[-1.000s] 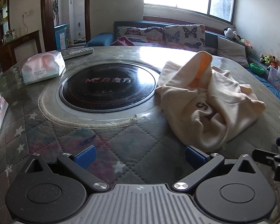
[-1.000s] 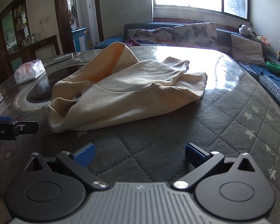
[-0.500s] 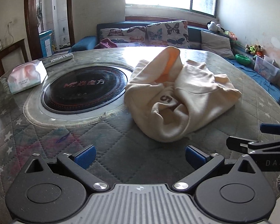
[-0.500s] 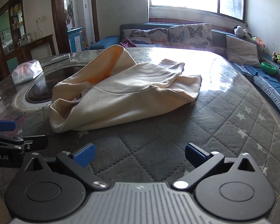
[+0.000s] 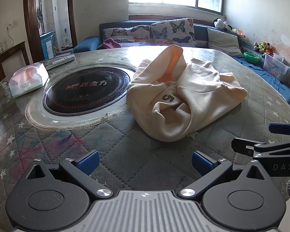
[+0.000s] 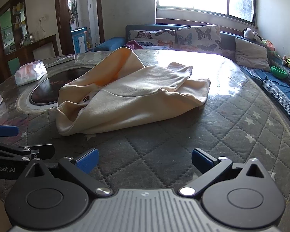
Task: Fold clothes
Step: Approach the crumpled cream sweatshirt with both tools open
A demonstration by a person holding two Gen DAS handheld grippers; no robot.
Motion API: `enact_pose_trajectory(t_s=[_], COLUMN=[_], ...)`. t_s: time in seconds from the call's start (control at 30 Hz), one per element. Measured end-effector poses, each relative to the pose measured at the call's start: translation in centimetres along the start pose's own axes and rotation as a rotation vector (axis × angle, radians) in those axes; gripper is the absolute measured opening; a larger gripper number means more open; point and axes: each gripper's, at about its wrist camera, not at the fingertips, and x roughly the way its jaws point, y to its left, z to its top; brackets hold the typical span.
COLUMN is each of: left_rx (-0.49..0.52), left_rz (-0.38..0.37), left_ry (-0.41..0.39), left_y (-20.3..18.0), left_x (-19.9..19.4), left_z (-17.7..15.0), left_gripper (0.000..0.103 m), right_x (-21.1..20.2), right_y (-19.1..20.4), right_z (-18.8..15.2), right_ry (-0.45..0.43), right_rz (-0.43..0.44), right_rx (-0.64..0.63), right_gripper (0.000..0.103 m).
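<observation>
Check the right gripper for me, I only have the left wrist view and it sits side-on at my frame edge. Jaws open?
Observer: Yes. From its own camera, the right gripper has its jaws wide apart with nothing between them.
Operator: Touching the cloth?
Observer: No. The cream garment lies ahead of it on the table, with a strip of bare quilted cover in between.
Operator: What part faces that side?
Observer: A long, fairly smooth lower edge runs across in front of the right gripper. The crumpled opening you see is at its left end.
</observation>
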Motion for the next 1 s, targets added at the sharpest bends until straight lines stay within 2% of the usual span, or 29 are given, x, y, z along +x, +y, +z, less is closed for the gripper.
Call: enact_pose_trajectory(t_s=[1.0], left_rx=[0.001], left_rz=[-0.012], left_ry=[0.015], left_y=[-0.18], left_x=[0.08], left_z=[-0.03], left_gripper=[0.103], right_x=[0.08], right_y=[0.10], right_z=[-0.04], right_ry=[0.010], right_rz=[-0.003], right_rx=[0.000], right_gripper=[0.103])
